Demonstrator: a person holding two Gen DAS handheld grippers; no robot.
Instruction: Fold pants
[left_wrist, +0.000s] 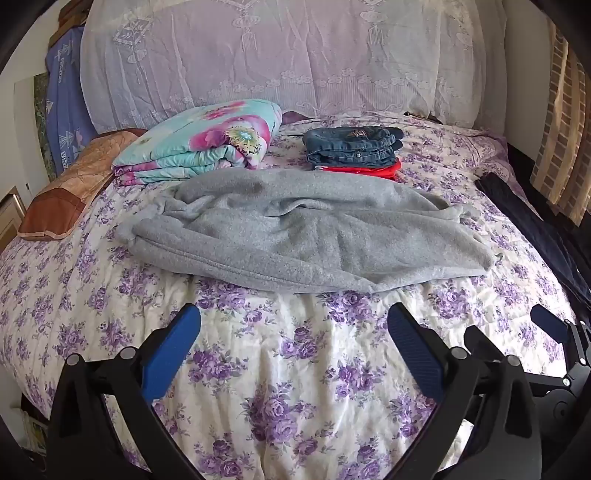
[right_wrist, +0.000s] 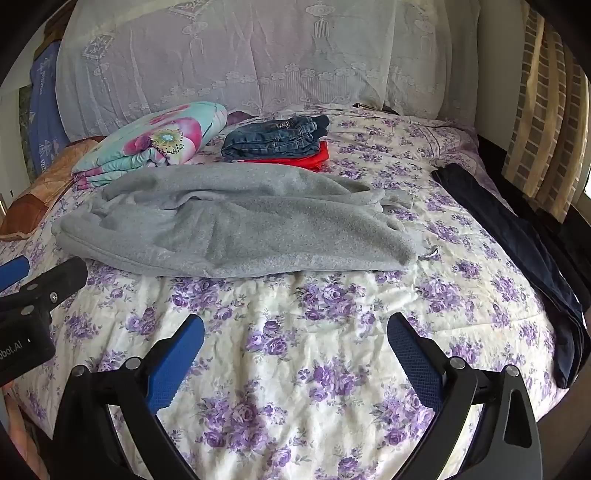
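Grey fleece pants (left_wrist: 295, 229) lie crumpled crosswise on the floral bedspread (left_wrist: 295, 369), also seen in the right wrist view (right_wrist: 229, 221). My left gripper (left_wrist: 293, 325) is open and empty, hovering above the bedspread short of the pants' near edge. My right gripper (right_wrist: 295, 332) is open and empty, also short of the pants, to the right of the left one. The right gripper shows at the right edge of the left wrist view (left_wrist: 546, 328), and the left gripper at the left edge of the right wrist view (right_wrist: 22, 280).
Folded jeans (left_wrist: 354, 146) on a red garment (left_wrist: 369, 170) sit behind the pants. A folded floral quilt (left_wrist: 199, 144) and a brown pillow (left_wrist: 70, 192) lie at back left. Dark pants (right_wrist: 517, 251) lie along the bed's right edge. A lace-covered headboard (left_wrist: 280, 55) stands behind.
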